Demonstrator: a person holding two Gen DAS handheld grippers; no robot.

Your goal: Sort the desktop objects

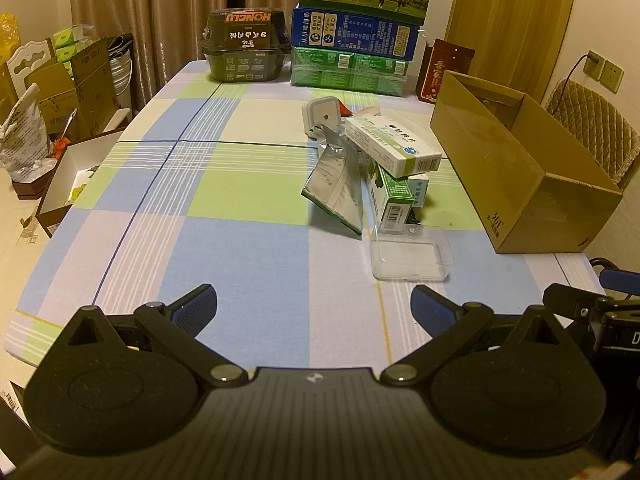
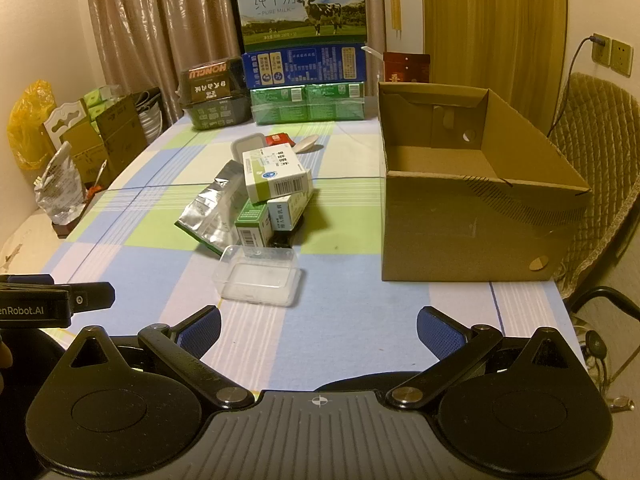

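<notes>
Checked cloth in blue, green and pale squares covers the bench (image 2: 132, 248), with curtains and a stack of milk cartons (image 2: 304, 8) at the far end. Near the middle lies a loose pile: a clear plastic case (image 2: 258, 280) nearest, a crinkled silver foil pouch (image 2: 212, 212) leaning on its left, two small green-and-white cartons (image 2: 272, 220) behind the case, and a white medicine box (image 2: 278, 178) resting across them at a tilt. To the right stands an open brown cardboard box (image 2: 480, 216), seemingly empty, the likely place for the sorted things. The left gripper (image 1: 314, 304) hovers low at the near edge with its blue ribbed pads spread wide and nothing between them; the right gripper (image 2: 319, 328) is likewise spread and empty, near the cardboard box's front corner. Nothing looks sorted yet. A sensible start is the clear case, since it lies free and closest; being smooth, hard and shallow, it may slip, so the pads should close squarely on its long sides. The medicine box, rigid card with flat faces, should lift cleanly from the top without toppling the cartons beneath. The pouch is thin and floppy and best pinched at an edge.
</notes>
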